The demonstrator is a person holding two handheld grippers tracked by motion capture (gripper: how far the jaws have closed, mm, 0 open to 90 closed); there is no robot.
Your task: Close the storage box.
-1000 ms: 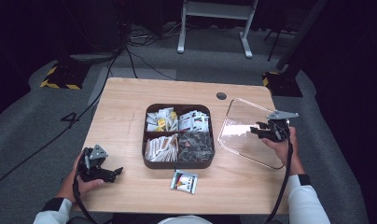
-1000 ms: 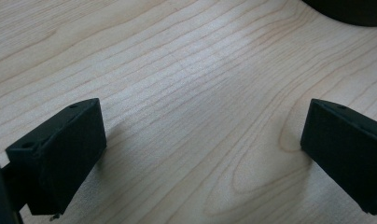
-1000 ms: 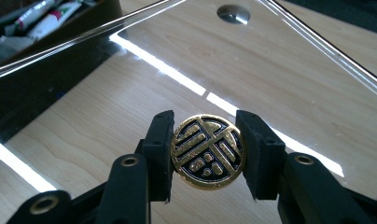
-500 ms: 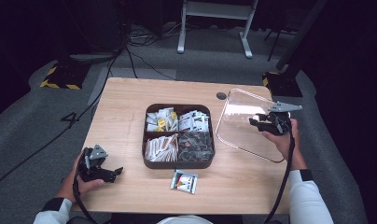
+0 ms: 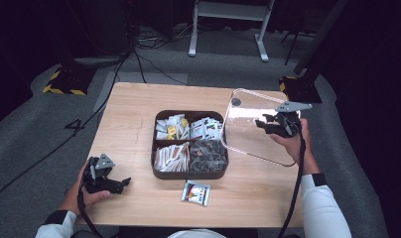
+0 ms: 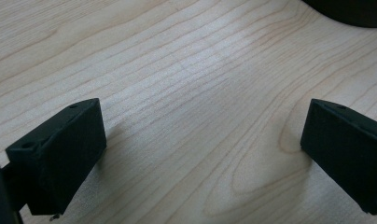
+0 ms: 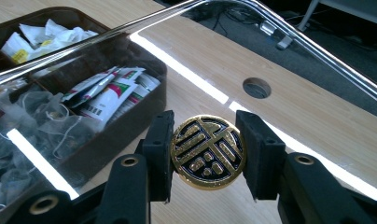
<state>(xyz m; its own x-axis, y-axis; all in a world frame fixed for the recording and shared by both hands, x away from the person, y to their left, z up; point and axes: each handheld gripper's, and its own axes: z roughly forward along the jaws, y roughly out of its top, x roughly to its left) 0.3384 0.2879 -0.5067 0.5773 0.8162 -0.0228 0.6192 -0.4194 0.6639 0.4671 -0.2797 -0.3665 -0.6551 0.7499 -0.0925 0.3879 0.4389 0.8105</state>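
Note:
A clear lid (image 5: pixel 245 130) with a round gold-and-black knob (image 7: pixel 208 152) hangs tilted above the table's right side, just right of the tea box. My right gripper (image 5: pixel 269 124) is shut on that knob, one pad on each side of it (image 7: pixel 208 140). The dark brown tea box (image 5: pixel 188 174) stands uncovered at the table's middle, its compartments holding tea bags and sachets (image 5: pixel 171 129). At the front left my left gripper (image 5: pixel 119 182) rests on the wood, and its jaws (image 6: pixel 203 140) stand wide open over bare tabletop.
A loose sachet (image 5: pixel 196 192) lies on the table in front of the box. A round cable hole (image 5: pixel 235 101) sits in the table's far right, seen through the lid. Dark floor, cables and a white stand lie beyond the far edge.
My right gripper has risen and drifted towards the far side and the box, carrying the lid higher off the table. The left gripper has stayed put.

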